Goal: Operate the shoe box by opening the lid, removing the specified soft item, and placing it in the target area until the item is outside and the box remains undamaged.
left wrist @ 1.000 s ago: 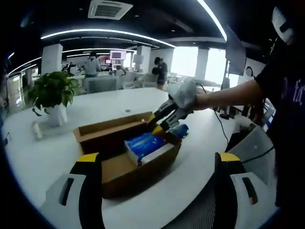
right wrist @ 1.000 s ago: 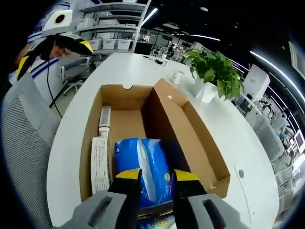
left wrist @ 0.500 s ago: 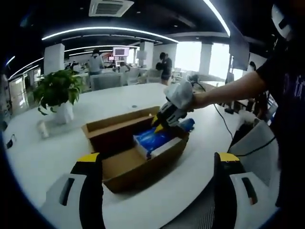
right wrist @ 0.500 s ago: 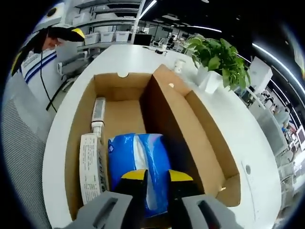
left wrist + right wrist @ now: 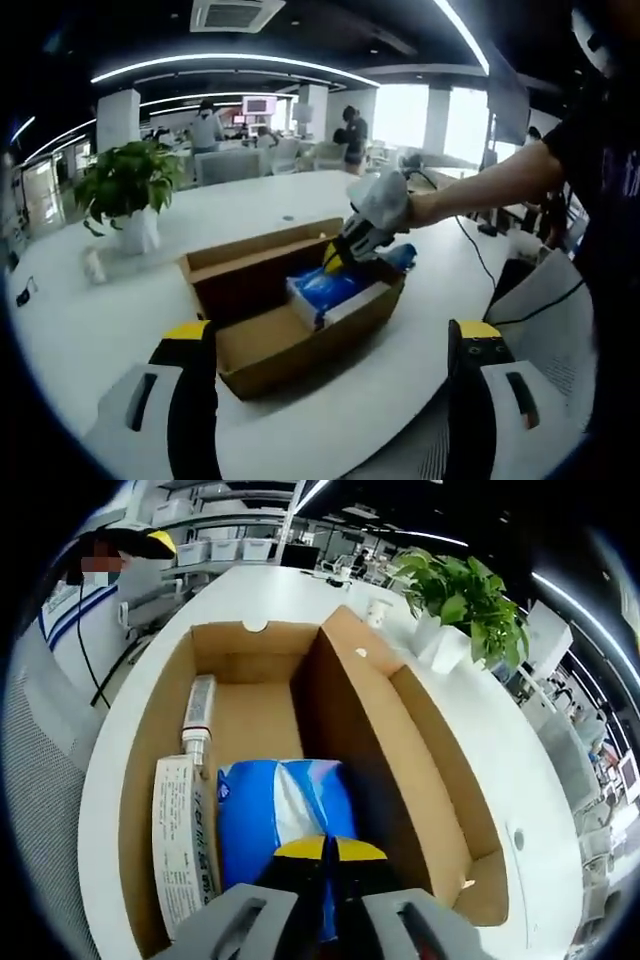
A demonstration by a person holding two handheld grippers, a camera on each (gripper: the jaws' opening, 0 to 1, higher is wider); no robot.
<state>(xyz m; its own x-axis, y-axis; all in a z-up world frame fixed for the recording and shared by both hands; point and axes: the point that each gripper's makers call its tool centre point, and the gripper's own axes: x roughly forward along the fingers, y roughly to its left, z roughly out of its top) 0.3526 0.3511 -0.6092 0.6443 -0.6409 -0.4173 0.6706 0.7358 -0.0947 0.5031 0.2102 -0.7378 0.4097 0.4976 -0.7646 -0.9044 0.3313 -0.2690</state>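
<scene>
An open cardboard shoe box [image 5: 262,352] lies on the white table, its lid [image 5: 400,750] folded back along one long side. A blue soft tissue pack [image 5: 262,815] rests at the near end of the box [image 5: 140,770], beside a long white carton [image 5: 176,840] and a tube [image 5: 198,708]. My right gripper [image 5: 325,852] reaches down into the box with its yellow tips pinched together on the pack's wrapper. In the left gripper view a gloved hand holds that right gripper [image 5: 338,258] over the blue pack [image 5: 322,288]. My left gripper [image 5: 330,332] hangs wide open short of the box, holding nothing.
A potted plant [image 5: 125,188] in a white pot stands beyond the box, with a small white bottle [image 5: 377,612] next to the plant [image 5: 462,598]. A mesh office chair [image 5: 40,780] sits at the table's edge. Several people stand far back.
The right gripper's jaws have come together on the blue pack's wrapper and sunk a little deeper into the box. The left gripper stays open and has barely moved.
</scene>
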